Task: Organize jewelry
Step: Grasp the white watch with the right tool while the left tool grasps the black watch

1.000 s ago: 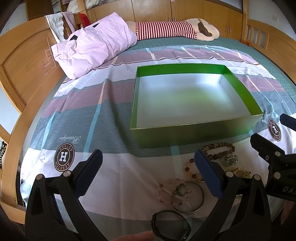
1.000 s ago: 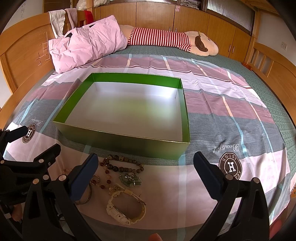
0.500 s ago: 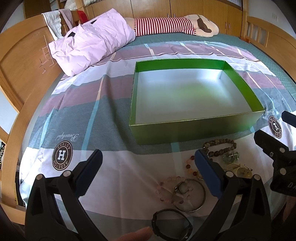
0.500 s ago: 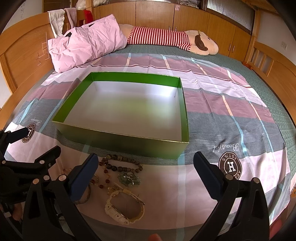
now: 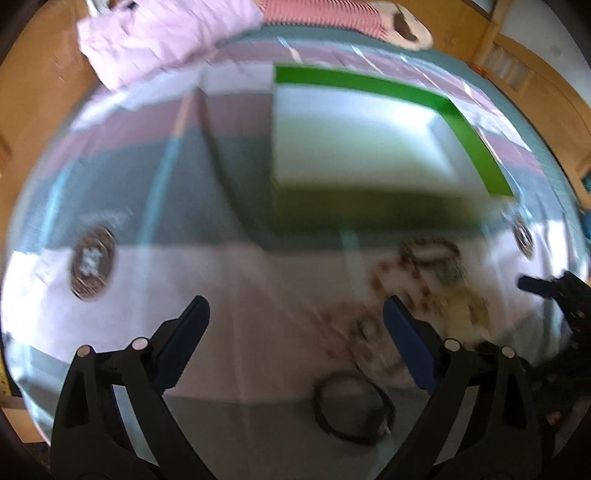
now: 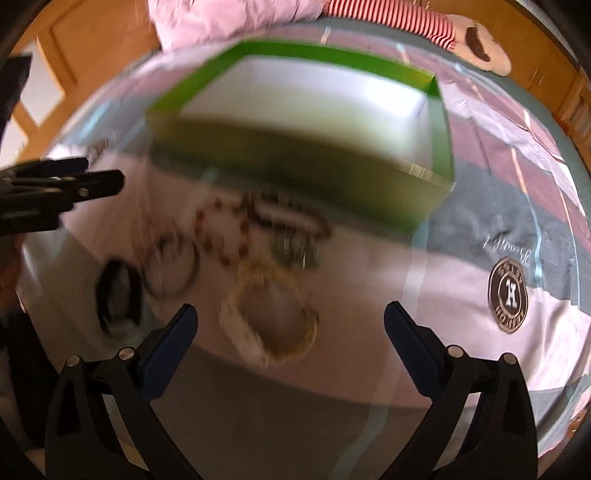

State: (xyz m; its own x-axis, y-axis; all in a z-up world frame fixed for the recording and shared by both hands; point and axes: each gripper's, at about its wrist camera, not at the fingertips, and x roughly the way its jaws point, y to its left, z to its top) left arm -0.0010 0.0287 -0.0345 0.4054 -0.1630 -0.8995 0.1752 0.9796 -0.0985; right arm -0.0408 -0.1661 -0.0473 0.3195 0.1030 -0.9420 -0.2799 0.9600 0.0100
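Note:
Both views are motion-blurred. An empty green box (image 5: 461, 122) (image 6: 441, 122) lies on the bedspread. In front of it lies a heap of jewelry: a dark bead bracelet (image 6: 288, 214), a red bead strand (image 6: 218, 236), a green pendant (image 6: 295, 253), a cream watch (image 6: 266, 325), a metal bangle (image 6: 171, 275) and a black band (image 6: 118, 295) (image 5: 351, 410). My right gripper (image 6: 290, 325) is open, low over the cream watch. My left gripper (image 5: 295, 317) is open, left of the heap.
A pink pillow (image 5: 166, 33) and a striped plush toy (image 6: 424, 22) lie at the bed's far end. Wooden bed rails (image 5: 33, 74) run along both sides. The bedspread (image 6: 509, 291) carries round H logos.
Both grippers have dropped and moved forward toward the jewelry; the heap looks bigger and the views have blurred. The right gripper now hangs over the cream watch. Both stay open.

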